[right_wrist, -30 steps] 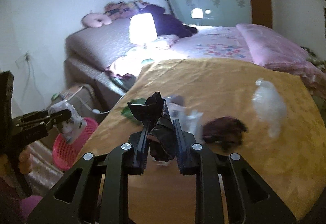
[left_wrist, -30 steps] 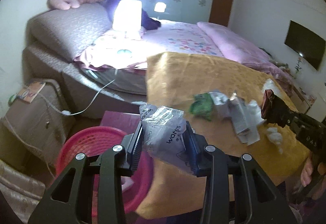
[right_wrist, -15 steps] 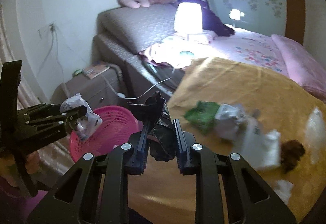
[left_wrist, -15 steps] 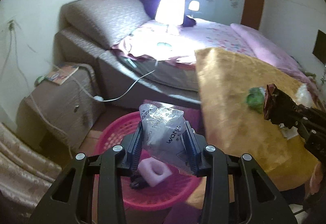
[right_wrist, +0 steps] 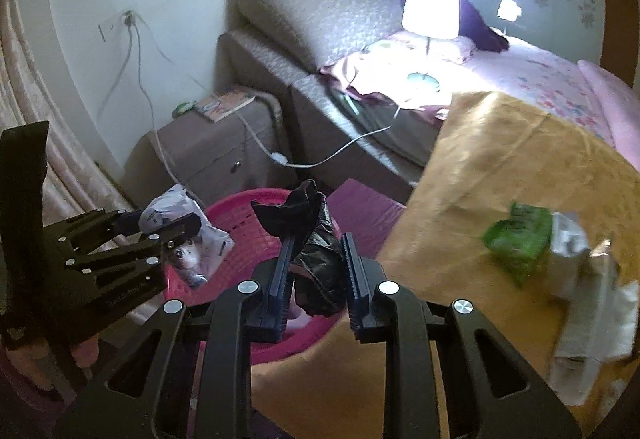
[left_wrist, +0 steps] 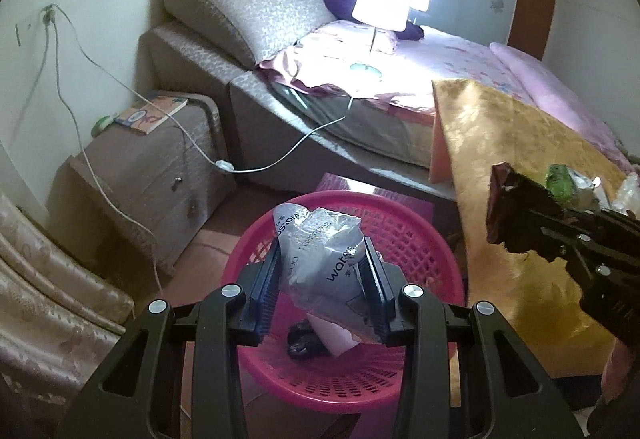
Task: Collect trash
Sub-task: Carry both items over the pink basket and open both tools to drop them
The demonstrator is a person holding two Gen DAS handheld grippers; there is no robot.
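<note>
Both grippers swung from table to pink basket, left jaws clamping crinkled plastic bag, right jaws pinching dark wrapper, basket contents half hidden.

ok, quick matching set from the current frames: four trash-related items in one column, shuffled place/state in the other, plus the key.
Items
1. clear plastic bag
2. dark wrapper
3. green packet
4. pink basket

Places
A. lying on the gold cloth
B. clamped in the left gripper
C. on the floor beside the bed
D. clamped in the right gripper

Pairs: 1-B, 2-D, 3-A, 4-C
</note>
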